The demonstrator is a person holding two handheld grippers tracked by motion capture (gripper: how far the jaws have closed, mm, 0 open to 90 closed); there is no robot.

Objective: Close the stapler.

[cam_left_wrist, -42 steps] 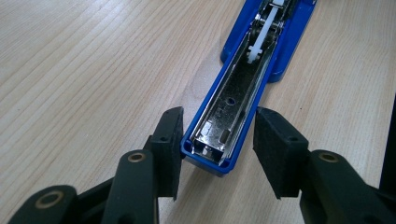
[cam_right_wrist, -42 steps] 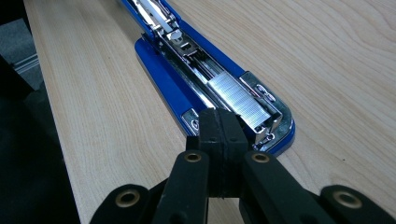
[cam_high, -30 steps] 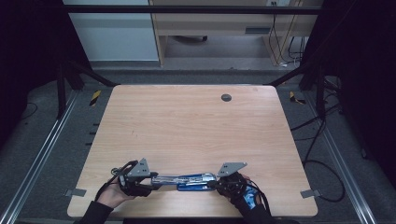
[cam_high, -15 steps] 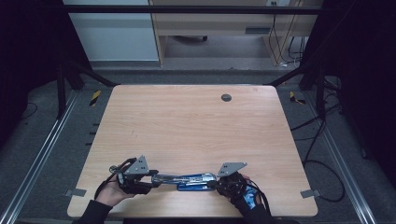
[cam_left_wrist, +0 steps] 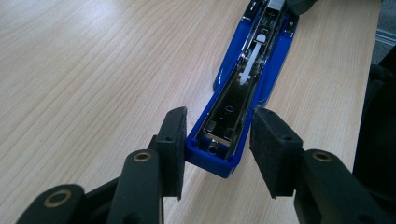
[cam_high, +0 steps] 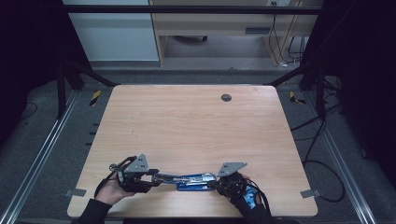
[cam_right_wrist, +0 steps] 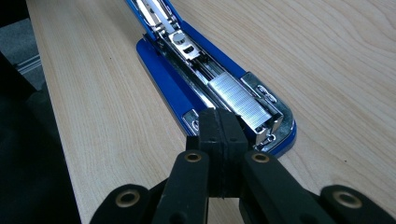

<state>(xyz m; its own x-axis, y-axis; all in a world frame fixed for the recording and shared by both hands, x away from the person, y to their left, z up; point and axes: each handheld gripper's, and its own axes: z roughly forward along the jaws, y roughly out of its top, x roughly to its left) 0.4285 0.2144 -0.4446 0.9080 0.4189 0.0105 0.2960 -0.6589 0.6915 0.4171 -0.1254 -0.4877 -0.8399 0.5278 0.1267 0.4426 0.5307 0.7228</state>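
A blue stapler (cam_high: 191, 178) lies folded out flat near the table's front edge, its metal channels facing up. My left gripper (cam_high: 152, 177) stands at the stapler's left end. In the left gripper view the two pads flank the blue tip of the stapler (cam_left_wrist: 243, 93): my left gripper (cam_left_wrist: 217, 149) is open, with one pad at the tip's corner and a small gap at the other. My right gripper (cam_high: 217, 183) is at the opposite end. In the right gripper view my right gripper (cam_right_wrist: 217, 126) is shut, pads together, at the stapler's (cam_right_wrist: 196, 65) base beside a strip of staples (cam_right_wrist: 238, 100).
The wooden table (cam_high: 196, 130) has a dark round hole (cam_high: 226, 97) near its far edge. The stapler lies close to the front edge, where a person's hands come in. Metal rails run along both sides, and cables (cam_high: 322, 163) trail on the floor at the right.
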